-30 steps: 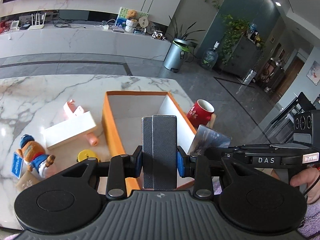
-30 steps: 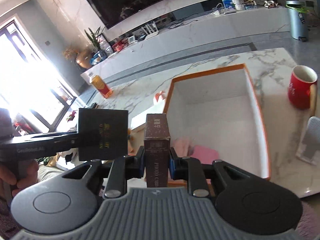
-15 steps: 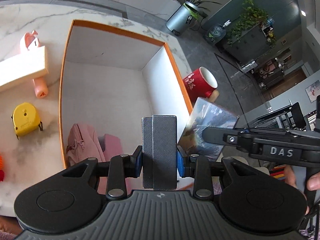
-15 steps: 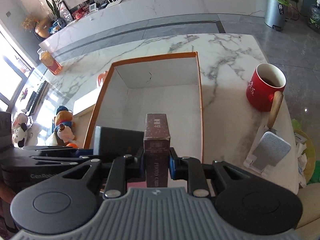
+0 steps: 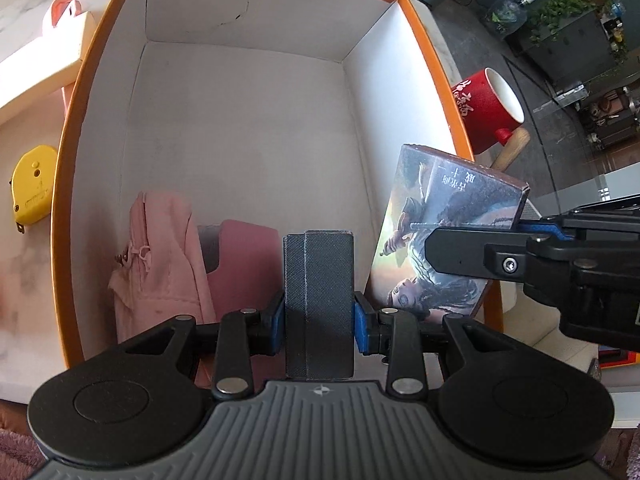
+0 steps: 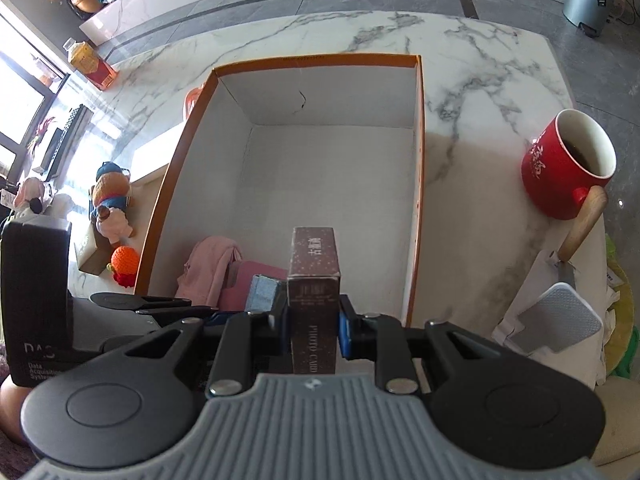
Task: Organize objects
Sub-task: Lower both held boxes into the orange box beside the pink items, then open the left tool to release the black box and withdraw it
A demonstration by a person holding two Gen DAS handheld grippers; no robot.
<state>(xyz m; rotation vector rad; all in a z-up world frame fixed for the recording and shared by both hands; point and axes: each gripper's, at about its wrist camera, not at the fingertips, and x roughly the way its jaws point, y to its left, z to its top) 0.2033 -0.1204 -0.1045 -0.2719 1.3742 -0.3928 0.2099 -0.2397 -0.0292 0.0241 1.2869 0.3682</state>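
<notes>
A large orange-rimmed box [image 5: 64,152] with a white inside lies open on the marble table; it also shows in the right wrist view [image 6: 418,160]. My left gripper [image 5: 319,312] is shut on a dark textured box [image 5: 320,280], held low over the near end of the orange box. My right gripper [image 6: 314,320] is shut on a brown photo card box [image 6: 314,264], whose illustrated face [image 5: 444,240] shows beside the orange box's right wall. A pink pouch [image 5: 160,248] and a pink flat case [image 5: 244,264] lie at the near end inside.
A red mug [image 6: 568,168] with a wooden handle stands right of the box, with a grey and white brush [image 6: 560,320] near it. A yellow tape measure [image 5: 30,188], a cream block [image 5: 40,64], a plush toy [image 6: 110,200] and an orange knitted ball [image 6: 124,260] lie left.
Both grippers have moved forward and down toward the orange box, each still holding its box. The box's inside now fills both views.
</notes>
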